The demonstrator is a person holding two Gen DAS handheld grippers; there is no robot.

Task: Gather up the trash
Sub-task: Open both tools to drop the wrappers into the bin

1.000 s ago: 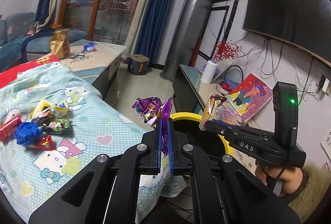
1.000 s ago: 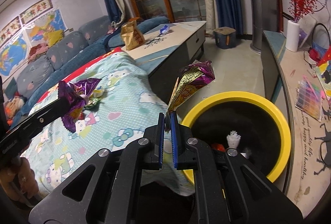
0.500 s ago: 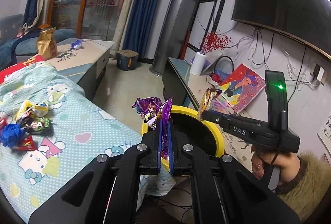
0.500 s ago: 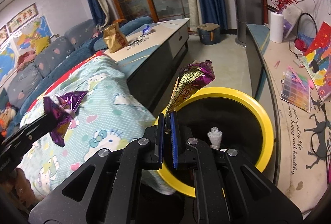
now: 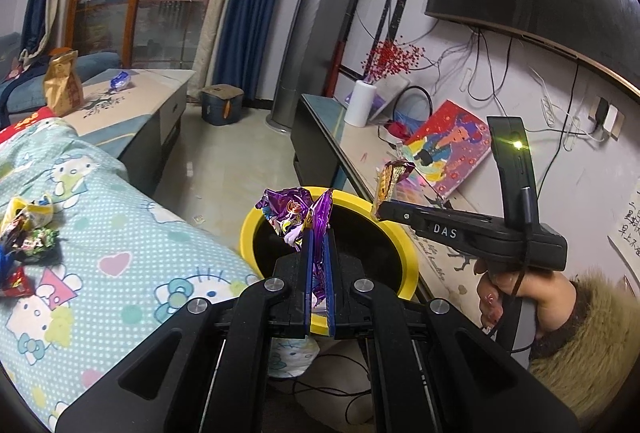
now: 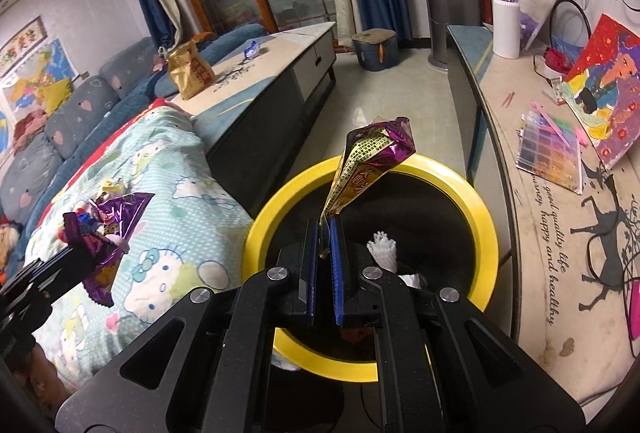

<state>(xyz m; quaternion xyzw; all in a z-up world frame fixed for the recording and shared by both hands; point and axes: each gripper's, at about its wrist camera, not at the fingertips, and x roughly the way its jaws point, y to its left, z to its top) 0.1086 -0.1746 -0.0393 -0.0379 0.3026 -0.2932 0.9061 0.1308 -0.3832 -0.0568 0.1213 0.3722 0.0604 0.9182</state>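
Note:
My left gripper (image 5: 319,233) is shut on a crumpled purple foil wrapper (image 5: 294,213), held at the near rim of the yellow-rimmed black trash bin (image 5: 248,229). My right gripper (image 6: 325,229) is shut on a purple and gold wrapper (image 6: 370,161) that sticks up over the bin's opening (image 6: 492,233). In the left wrist view the right gripper (image 5: 378,211) reaches over the bin from the right. In the right wrist view the left gripper (image 6: 86,253) with its purple wrapper (image 6: 110,229) hangs over the blanket at the left. White and red scraps lie inside the bin.
Several more wrappers (image 5: 24,233) lie on the Hello Kitty blanket (image 5: 132,265) to the left. Behind it stands a low table (image 6: 280,73) with a gold bag (image 6: 190,71) and a blue wrapper (image 6: 251,49). A TV bench (image 6: 560,233) with a painting runs along the right.
Both grippers have moved toward the bin and sunk a little, each still holding its wrapper. The bin fills more of the right wrist view, and the wrapper pile has slid left.

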